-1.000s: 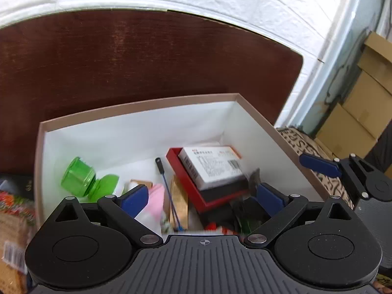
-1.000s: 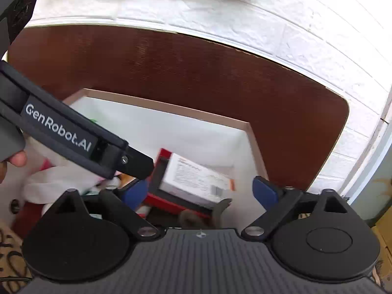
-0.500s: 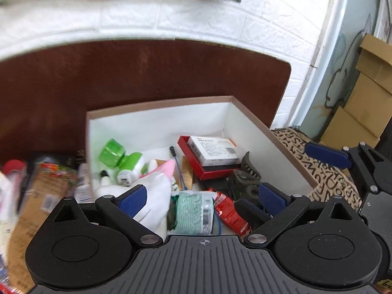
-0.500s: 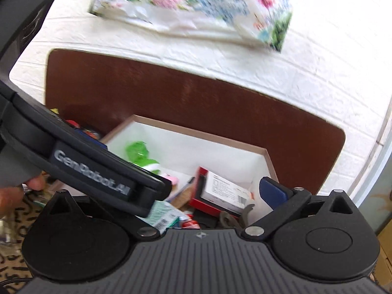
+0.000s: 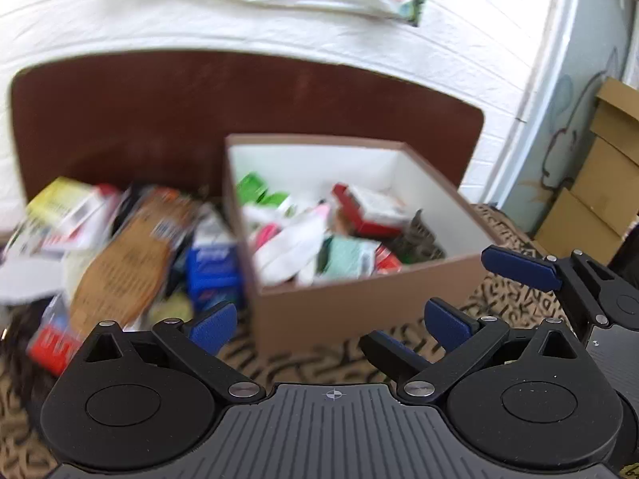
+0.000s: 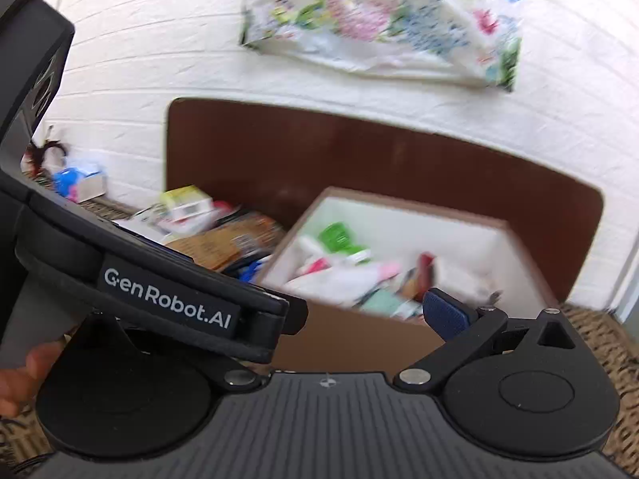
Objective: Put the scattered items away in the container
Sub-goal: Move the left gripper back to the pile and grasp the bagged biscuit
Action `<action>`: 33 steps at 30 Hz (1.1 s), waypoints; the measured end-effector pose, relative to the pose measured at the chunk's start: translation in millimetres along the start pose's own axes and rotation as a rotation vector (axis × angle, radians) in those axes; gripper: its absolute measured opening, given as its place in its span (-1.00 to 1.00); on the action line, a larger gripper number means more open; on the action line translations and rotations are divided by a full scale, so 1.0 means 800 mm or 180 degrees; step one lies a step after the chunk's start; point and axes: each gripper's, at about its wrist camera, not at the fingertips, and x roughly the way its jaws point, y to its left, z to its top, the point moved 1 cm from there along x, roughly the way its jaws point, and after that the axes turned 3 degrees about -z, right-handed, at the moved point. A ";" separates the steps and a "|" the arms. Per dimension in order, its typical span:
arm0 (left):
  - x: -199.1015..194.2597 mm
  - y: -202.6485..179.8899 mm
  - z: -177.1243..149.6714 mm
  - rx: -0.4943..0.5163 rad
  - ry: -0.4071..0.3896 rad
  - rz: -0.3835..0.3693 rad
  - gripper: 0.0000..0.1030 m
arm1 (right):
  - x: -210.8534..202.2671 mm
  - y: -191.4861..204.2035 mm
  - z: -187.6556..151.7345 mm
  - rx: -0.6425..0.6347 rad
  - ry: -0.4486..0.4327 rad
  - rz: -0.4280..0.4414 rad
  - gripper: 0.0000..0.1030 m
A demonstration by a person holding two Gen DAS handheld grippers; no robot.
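The brown cardboard box with a white inside stands on the patterned cloth and holds a green bottle, a red box, white cloth and a teal packet. Left of it lies a blurred pile of scattered items: a brown packet, a blue box, a yellow-and-white box. My left gripper hangs open and empty in front of the box's near wall. My right gripper is wide open too, with nothing in it. Its left finger is hidden behind the left gripper's body. The same box shows in the right wrist view.
A dark brown board stands behind the box against a white brick wall. A flowered bag hangs above. Cardboard cartons are stacked at the right. A person's fingers hold the left gripper.
Both grippers have drawn back from over the box, so its near wall and the pile at its left have come into view. Nothing was picked up.
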 end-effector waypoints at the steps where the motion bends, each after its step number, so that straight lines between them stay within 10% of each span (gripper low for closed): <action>1: -0.005 0.006 -0.009 -0.0030 0.0009 0.0027 1.00 | -0.002 0.009 -0.005 0.0000 0.0024 0.0054 0.99; 12: -0.039 0.082 -0.078 -0.0385 0.0059 0.0377 1.00 | 0.008 0.103 -0.041 -0.0025 0.0239 0.0550 0.99; 33: 0.008 0.222 -0.050 -0.1162 -0.0061 0.0804 0.82 | 0.069 0.138 -0.044 -0.0190 0.0441 0.0541 0.99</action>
